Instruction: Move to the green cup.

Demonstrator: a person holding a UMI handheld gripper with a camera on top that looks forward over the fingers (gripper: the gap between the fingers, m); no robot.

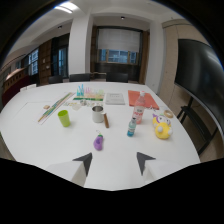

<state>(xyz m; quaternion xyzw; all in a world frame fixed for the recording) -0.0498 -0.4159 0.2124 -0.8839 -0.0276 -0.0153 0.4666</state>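
Gripper view looks across a white tabletop (45, 145). Tool (114, 162) fingers stand apart, holding nothing. Green cup (64, 118) stands well beyond them at about 10 o'clock. A purple toy (98, 142) lies just ahead at 12; a metal mug (98, 114) and a spray bottle (138, 109) stand farther on.

Bright ceiling light (67, 7), soft blur, strong fisheye bending, dark vignetted edges.

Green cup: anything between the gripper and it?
Nothing visible. The green cup stands on bare white table, ahead and left of the open gripper. The purple toy sits just ahead of the left finger, right of the direct line.
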